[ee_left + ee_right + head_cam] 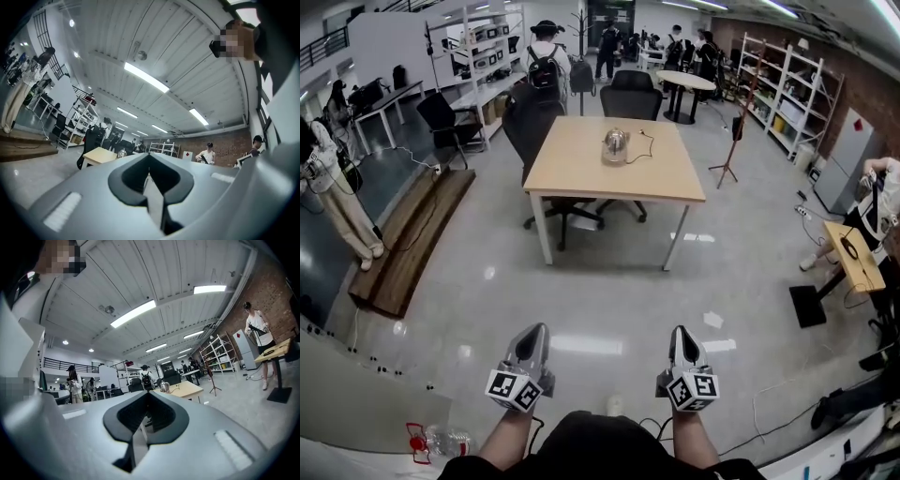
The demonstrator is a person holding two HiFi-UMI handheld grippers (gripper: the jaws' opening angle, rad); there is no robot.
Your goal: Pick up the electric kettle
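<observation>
Kettle (pixel 615 145) pickup is judged not yet begun. A wide stretch of floor (pixel 609 291) is seen between the person and the bench (pixel 572 173), which stands well ahead. On the bench, toward its far side, the kettle is seen upright, with a cord (pixel 645 142) trailing beside it. Left tongs (pixel 533 330) and right tongs (pixel 682 332) are held low, side by side, each closed together with nothing between. The approach, the grasp and the lift are all left to be done.
</observation>
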